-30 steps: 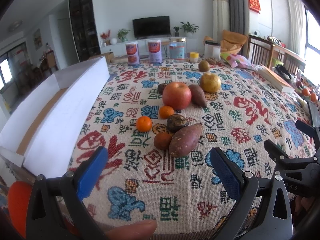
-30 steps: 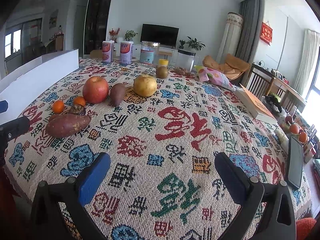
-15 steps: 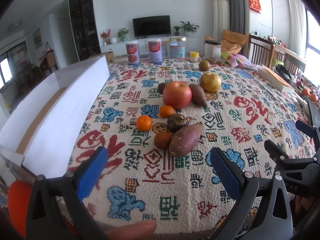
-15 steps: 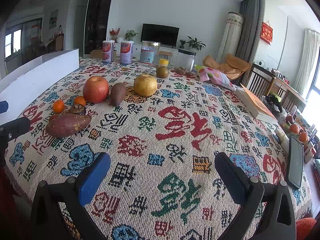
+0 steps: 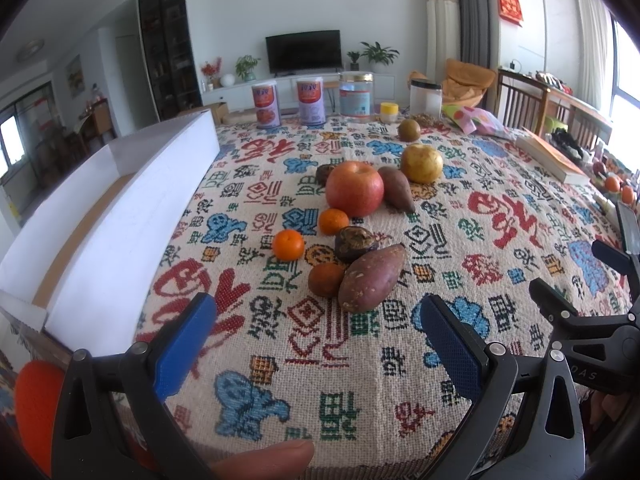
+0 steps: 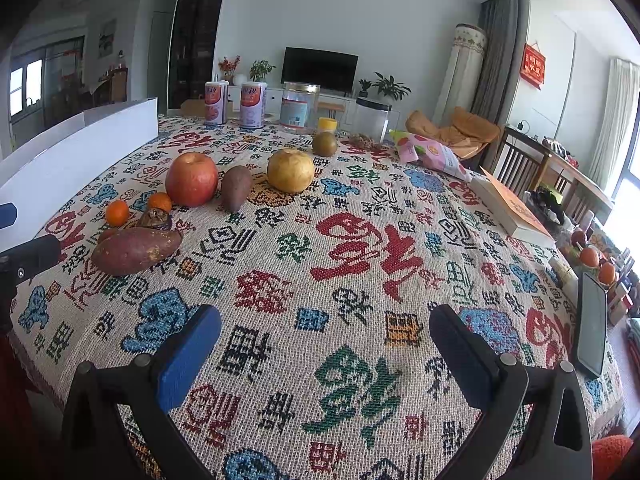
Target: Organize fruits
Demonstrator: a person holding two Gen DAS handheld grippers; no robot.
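While both grippers (image 5: pixel 316 344) (image 6: pixel 326 348) gape empty, sweet potato (image 5: pixel 372 278) just ahead of left.

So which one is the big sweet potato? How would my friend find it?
Find the white box along the patterned tablecloth, then the fruit cluster beside it. The big sweet potato lies nearest the camera, leaning against a brownish-orange fruit. It is longer and fatter than the small sweet potato by the red apple.

Right gripper (image 5: pixel 592 376) reads "DAS" (partly cut off); tablecloth (image 6: pixel 360 248) characters unclear.
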